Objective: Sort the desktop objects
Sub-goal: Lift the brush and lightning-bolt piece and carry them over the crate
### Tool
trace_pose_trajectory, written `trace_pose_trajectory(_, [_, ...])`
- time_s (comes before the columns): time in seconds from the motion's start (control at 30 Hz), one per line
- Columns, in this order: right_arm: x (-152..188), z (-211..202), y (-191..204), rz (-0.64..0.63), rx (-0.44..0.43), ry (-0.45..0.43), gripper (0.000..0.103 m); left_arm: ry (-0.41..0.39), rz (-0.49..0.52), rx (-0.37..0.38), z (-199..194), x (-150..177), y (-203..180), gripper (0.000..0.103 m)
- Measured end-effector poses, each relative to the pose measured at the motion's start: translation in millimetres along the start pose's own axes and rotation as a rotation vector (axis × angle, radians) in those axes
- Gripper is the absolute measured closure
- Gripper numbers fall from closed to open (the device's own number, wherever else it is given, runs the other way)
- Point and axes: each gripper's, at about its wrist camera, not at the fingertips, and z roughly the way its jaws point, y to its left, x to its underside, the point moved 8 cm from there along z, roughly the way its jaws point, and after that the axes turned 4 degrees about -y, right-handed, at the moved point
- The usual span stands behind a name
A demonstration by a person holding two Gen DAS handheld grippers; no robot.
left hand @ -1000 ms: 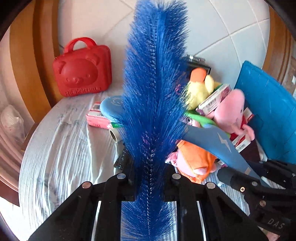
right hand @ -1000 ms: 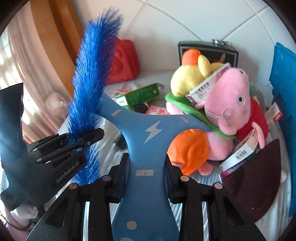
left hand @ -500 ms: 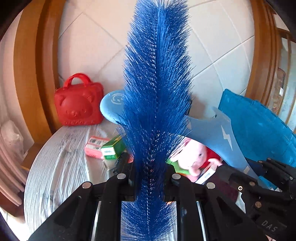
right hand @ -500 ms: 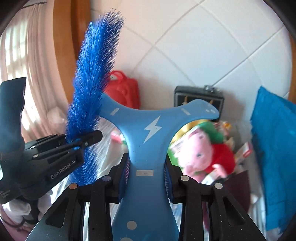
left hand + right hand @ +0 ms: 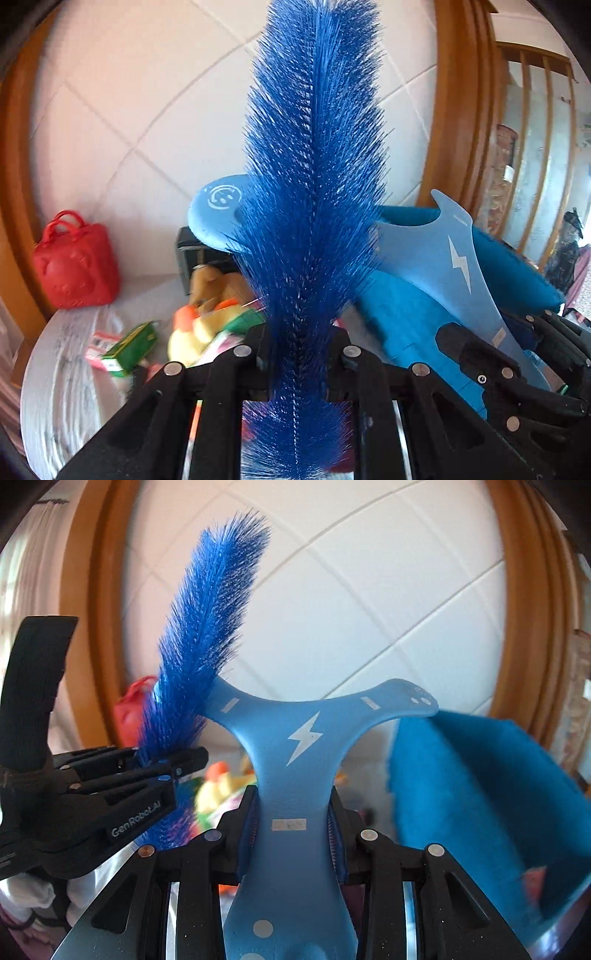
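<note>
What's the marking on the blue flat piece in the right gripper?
A white lightning bolt on the light-blue flat piece, clearest in the right wrist view.

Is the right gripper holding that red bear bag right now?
No, the right gripper is shut on the light blue boomerang toy, while the red bear bag sits on the table by the wall.

Below my tools the tabletop (image 5: 62, 373) wears a pale striped cloth. A red bear-faced case (image 5: 75, 271) stands at its far left edge; a green box (image 5: 131, 347) lies nearer, beside soft toys (image 5: 207, 317) heaped before a black box (image 5: 192, 254).
</note>
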Motion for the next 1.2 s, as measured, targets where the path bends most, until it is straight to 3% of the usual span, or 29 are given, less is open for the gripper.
trace_pose_trajectory(0.37, [-78,-44,-209,-0.014,0.136,-0.071,0.069,-0.010,0.006,0.145,58,-118,-214,0.087])
trace_pose_trajectory(0.5, [-101,-51,-277,0.005,0.156,-0.081,0.069,-0.005,0.017,0.163,81,-145,-284,0.087])
trace_pose_trajectory(0.63, [-110,-44,-336,0.014,0.167,-0.072,0.069,0.018,0.023,0.161,114,-156,-328,0.087])
trace_pose_trajectory(0.83, [-89,-12,-387,-0.006,0.170,-0.002,0.069,0.119,0.008,0.130,179,-137,-358,0.087])
trace_pose_trajectory(1.2, [1,115,-423,-0.026,0.143,0.264,0.070,0.484,-0.038,0.030,296,-36,-335,0.087])
